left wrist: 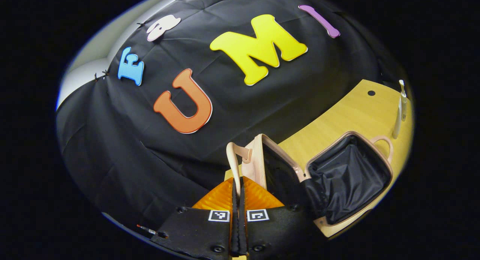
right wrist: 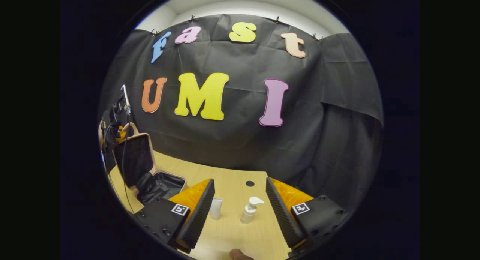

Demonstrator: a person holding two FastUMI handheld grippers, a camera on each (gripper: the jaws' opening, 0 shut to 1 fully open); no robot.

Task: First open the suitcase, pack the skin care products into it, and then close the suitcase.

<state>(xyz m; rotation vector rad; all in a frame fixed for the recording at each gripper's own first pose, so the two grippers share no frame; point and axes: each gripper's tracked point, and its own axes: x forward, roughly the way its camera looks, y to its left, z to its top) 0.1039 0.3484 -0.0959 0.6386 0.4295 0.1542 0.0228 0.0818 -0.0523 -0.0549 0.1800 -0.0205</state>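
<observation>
The left tongs (left wrist: 237,190) pinch the suitcase lid (left wrist: 258,158), propping it open; the right tongs (right wrist: 240,211), spread, frame the pump bottle (right wrist: 250,210) ahead.

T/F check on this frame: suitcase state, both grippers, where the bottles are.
1. The suitcase is closed. False: it lies open, lid up.
2. The left gripper is shut on the lid's edge. True.
3. The right gripper is shut on the pump bottle. False: it is open, and the bottle stands untouched on the table.
4. A tube stands beside the pump bottle. True.
5. The skin care products are already in the suitcase. False: its lining is bare.
</observation>
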